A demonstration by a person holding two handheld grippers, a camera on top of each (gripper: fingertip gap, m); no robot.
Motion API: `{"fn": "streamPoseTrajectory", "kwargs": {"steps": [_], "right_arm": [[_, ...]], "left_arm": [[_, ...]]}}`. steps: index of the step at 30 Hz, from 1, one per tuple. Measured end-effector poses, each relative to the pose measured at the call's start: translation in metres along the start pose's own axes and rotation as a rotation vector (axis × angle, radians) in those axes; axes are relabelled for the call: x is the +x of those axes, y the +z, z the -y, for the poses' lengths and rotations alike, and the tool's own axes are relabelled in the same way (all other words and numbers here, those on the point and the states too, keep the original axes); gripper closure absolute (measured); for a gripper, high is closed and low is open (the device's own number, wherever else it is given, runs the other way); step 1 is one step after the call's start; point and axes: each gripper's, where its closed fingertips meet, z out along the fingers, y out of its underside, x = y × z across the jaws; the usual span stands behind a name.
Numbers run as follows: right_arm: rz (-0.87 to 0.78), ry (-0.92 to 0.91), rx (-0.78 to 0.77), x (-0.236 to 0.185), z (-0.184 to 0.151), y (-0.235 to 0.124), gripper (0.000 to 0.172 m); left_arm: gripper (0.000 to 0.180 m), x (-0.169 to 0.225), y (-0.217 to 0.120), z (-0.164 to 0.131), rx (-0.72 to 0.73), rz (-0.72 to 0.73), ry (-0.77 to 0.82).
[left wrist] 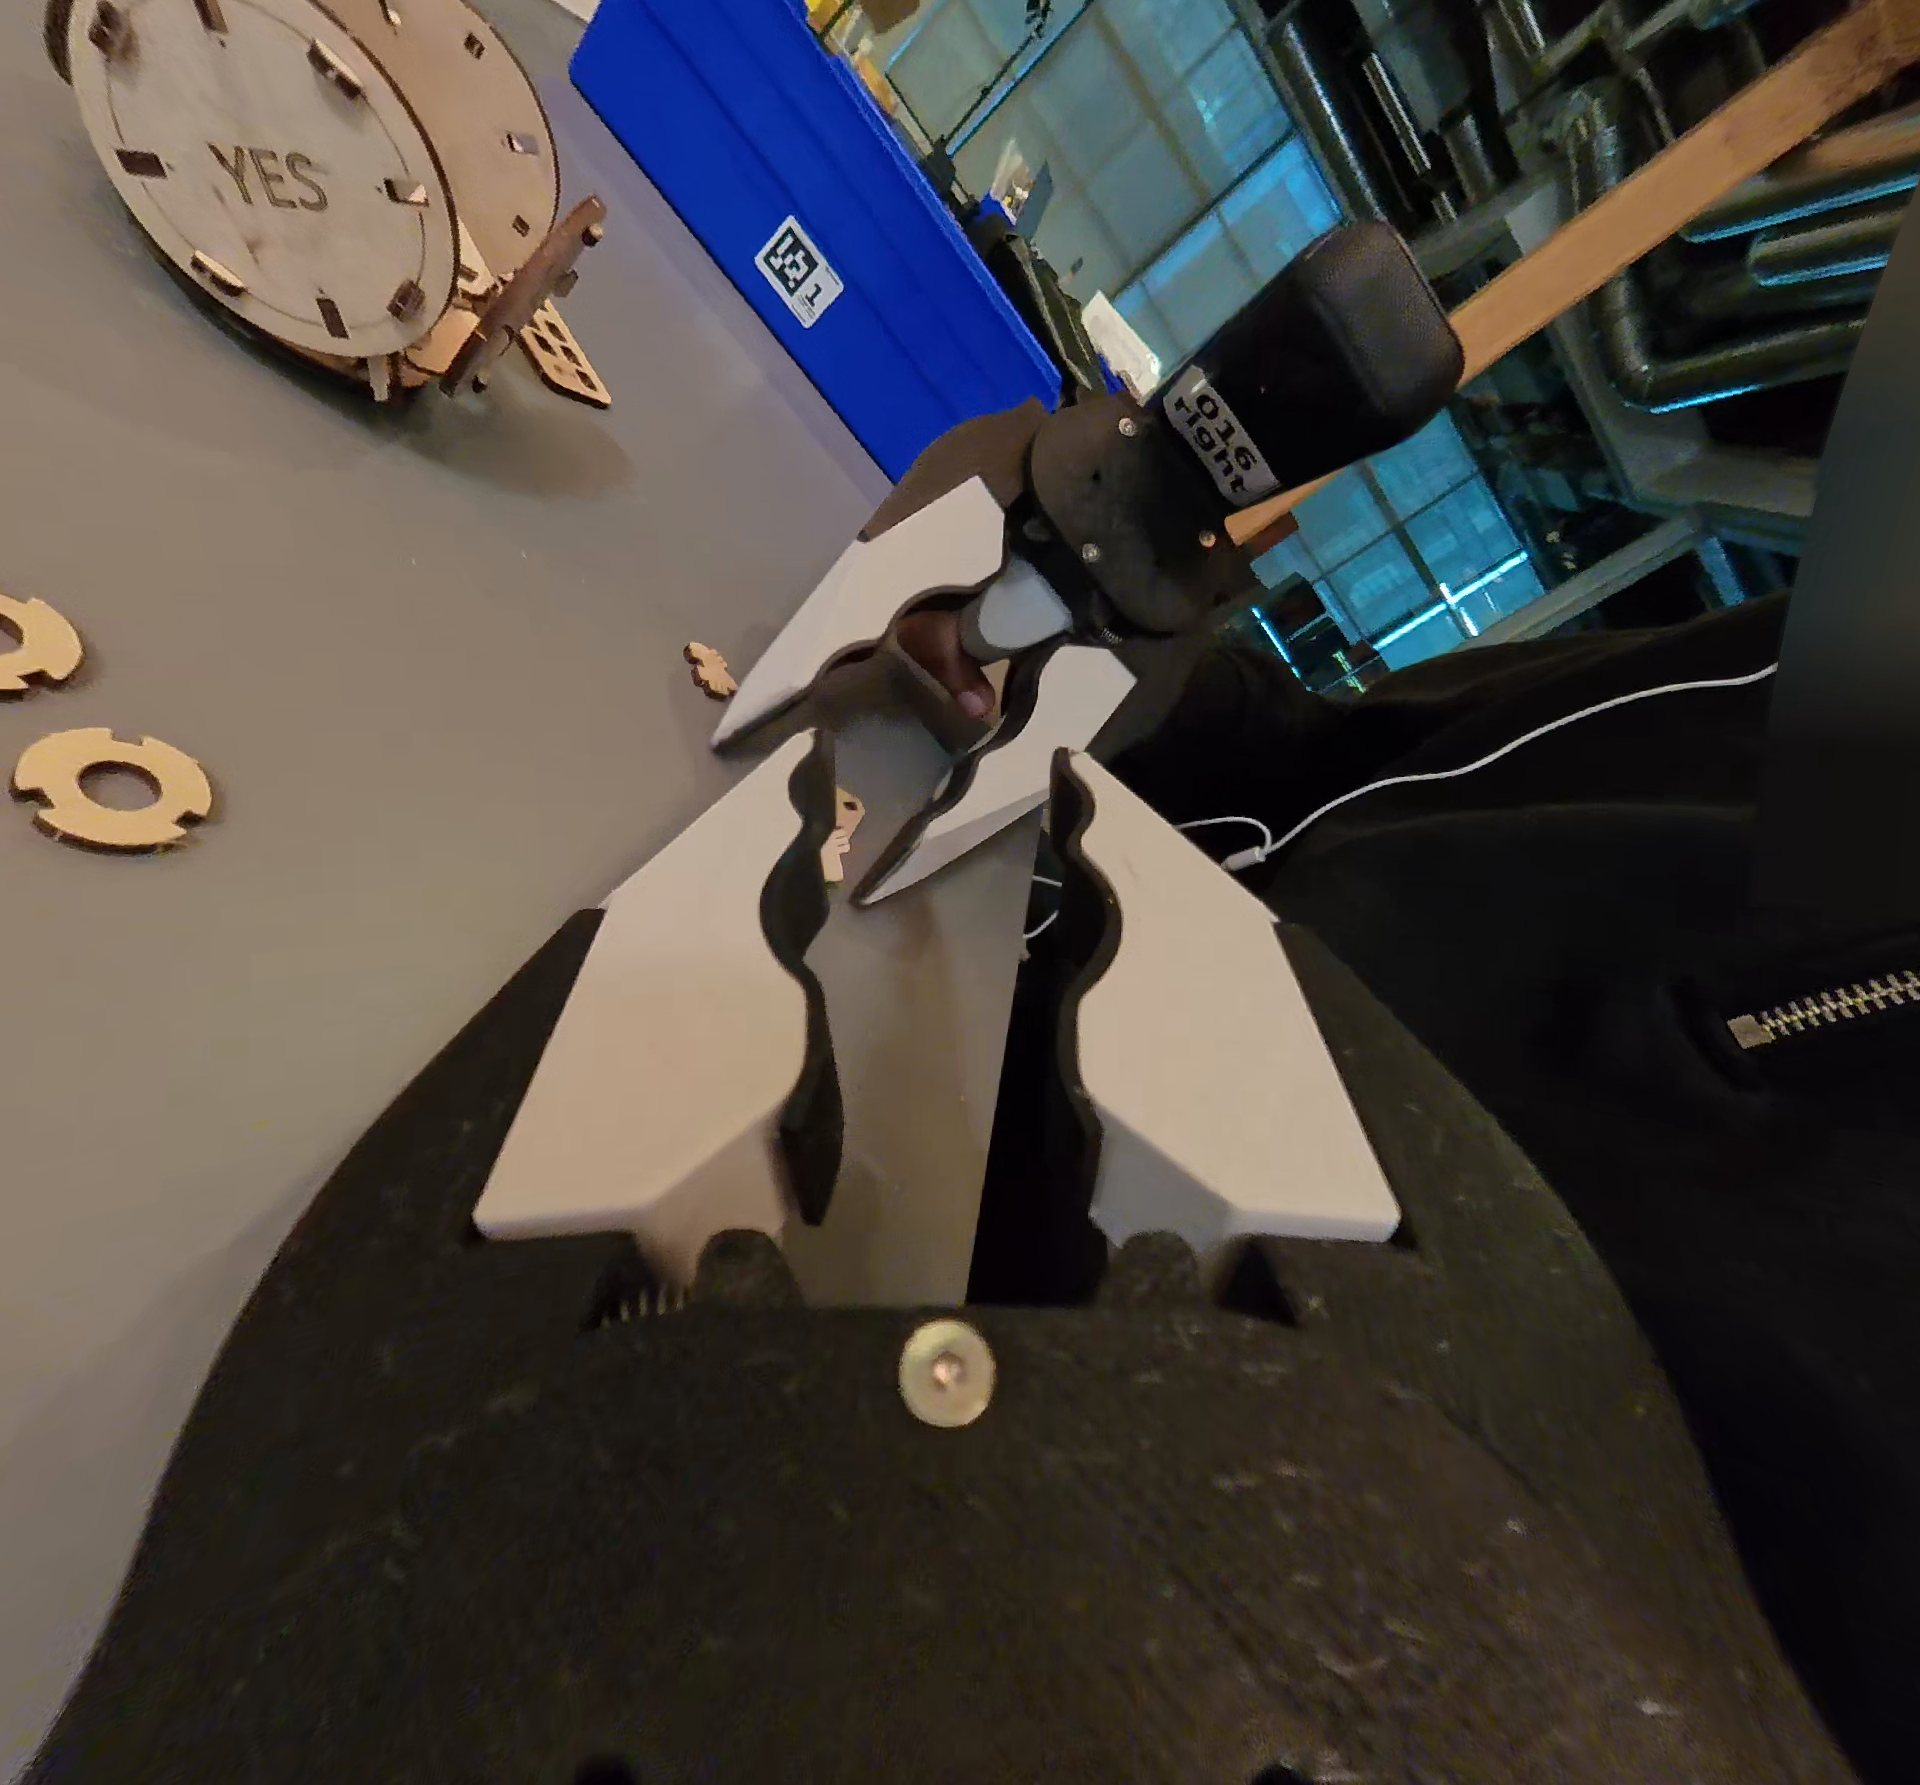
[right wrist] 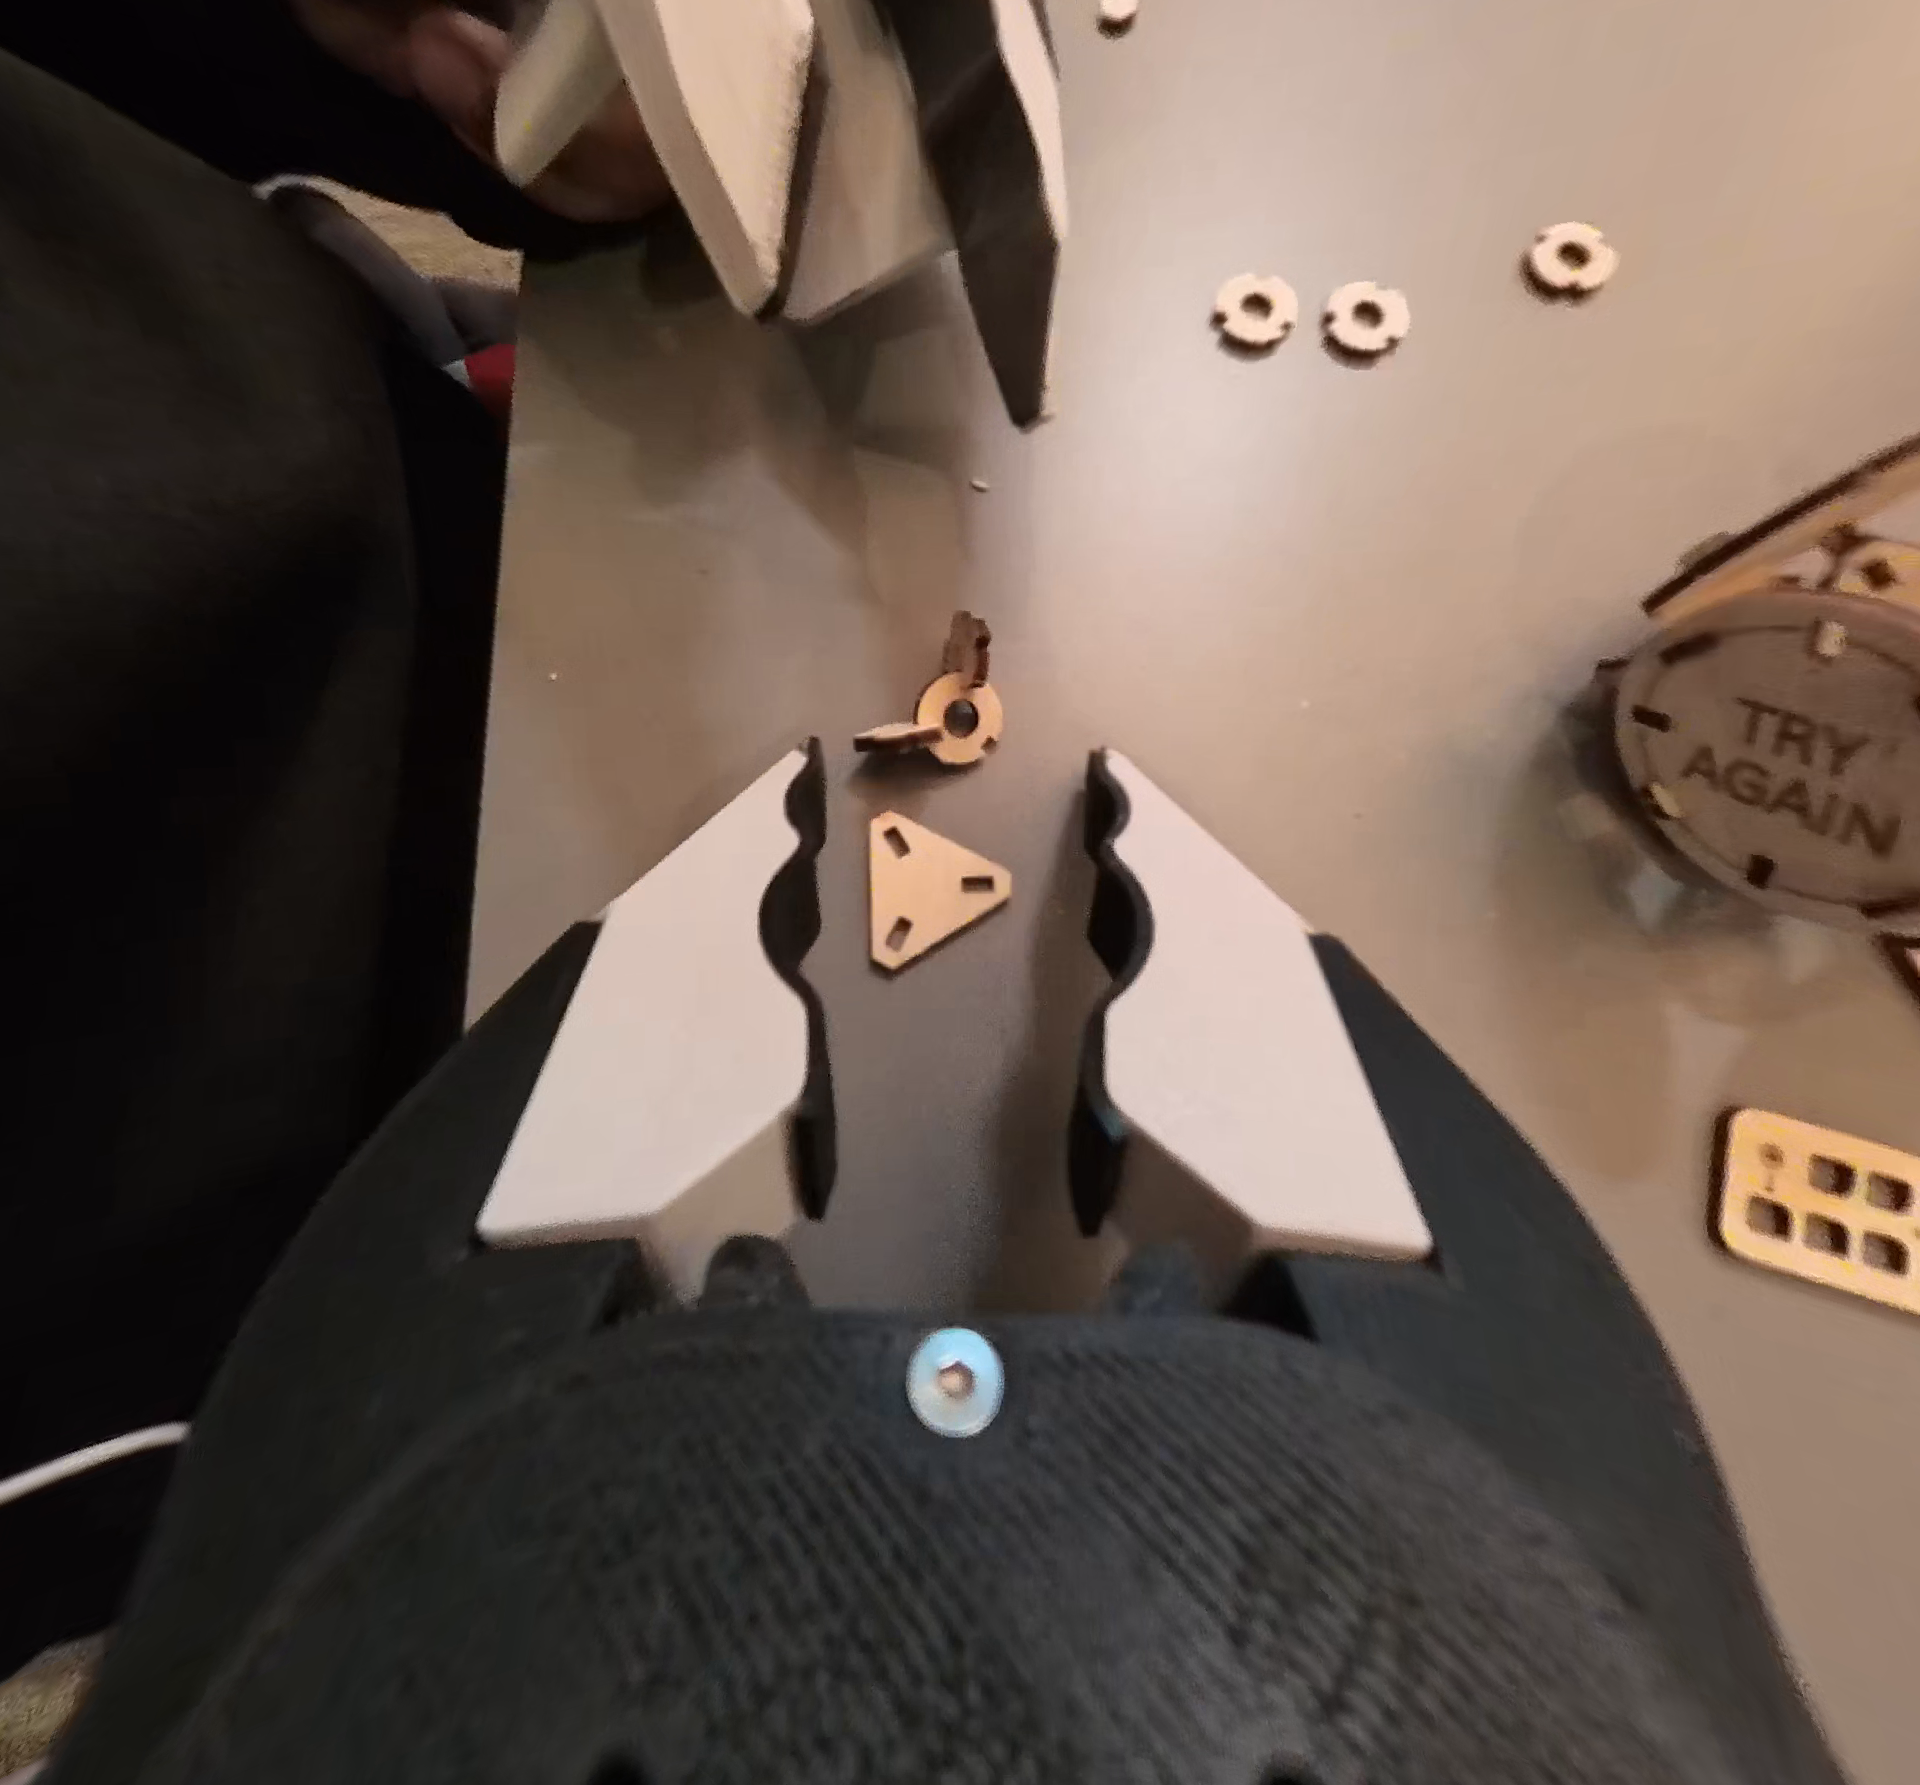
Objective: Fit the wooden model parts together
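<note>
Wooden triangle, thin, light, stiff, graspable by its edges, lies near the bench edge between the right gripper's open, empty fingers; left gripper likewise open, empty.

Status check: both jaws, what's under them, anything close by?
Left gripper open, bare. Right gripper open, bare, over wooden triangle on table. Small ring assembly just past tips. Grippers close together.

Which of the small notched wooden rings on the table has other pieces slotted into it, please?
The ring just ahead of the right gripper has two small wooden tabs slotted into it. The three rings farther off lie flat and bare.
</note>
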Motion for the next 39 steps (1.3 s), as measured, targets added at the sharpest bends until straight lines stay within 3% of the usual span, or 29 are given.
{"fn": "streamPoseTrajectory", "kwargs": {"steps": [6, 12, 15, 18, 22, 27, 33, 39], "right_arm": [[-0.203, 0.193, 0.178, 0.037, 0.001, -0.047, 0.106], [-0.673, 0.402, 0.043, 0.091, -0.082, -0.098, 0.081], [-0.751, 0.456, 0.017, 0.099, -0.099, -0.107, 0.074], [-0.720, 0.506, 0.022, 0.101, -0.102, -0.105, 0.072], [-0.707, 0.650, 0.029, 0.106, -0.115, -0.109, 0.055], [-0.805, 0.776, -0.022, 0.114, -0.138, -0.121, 0.012], [-0.804, 0.775, -0.023, 0.115, -0.139, -0.122, 0.013], [-0.804, 0.775, -0.023, 0.115, -0.139, -0.122, 0.012]], "left_arm": [[0.141, -0.006, -0.008, 0.009, 0.049, 0.108, 0.104], [0.112, -0.039, -0.030, 0.030, 0.051, 0.481, 0.349], [0.098, -0.049, -0.034, 0.037, 0.022, 0.597, 0.449], [0.097, -0.042, -0.027, 0.041, 0.037, 0.560, 0.465], [0.098, -0.033, -0.020, 0.039, 0.038, 0.517, 0.491], [0.099, -0.024, -0.019, 0.034, 0.015, 0.455, 0.543], [0.103, -0.014, -0.026, 0.031, 0.038, 0.377, 0.562], [0.104, 0.002, -0.037, 0.039, 0.179, 0.249, 0.478]]}}
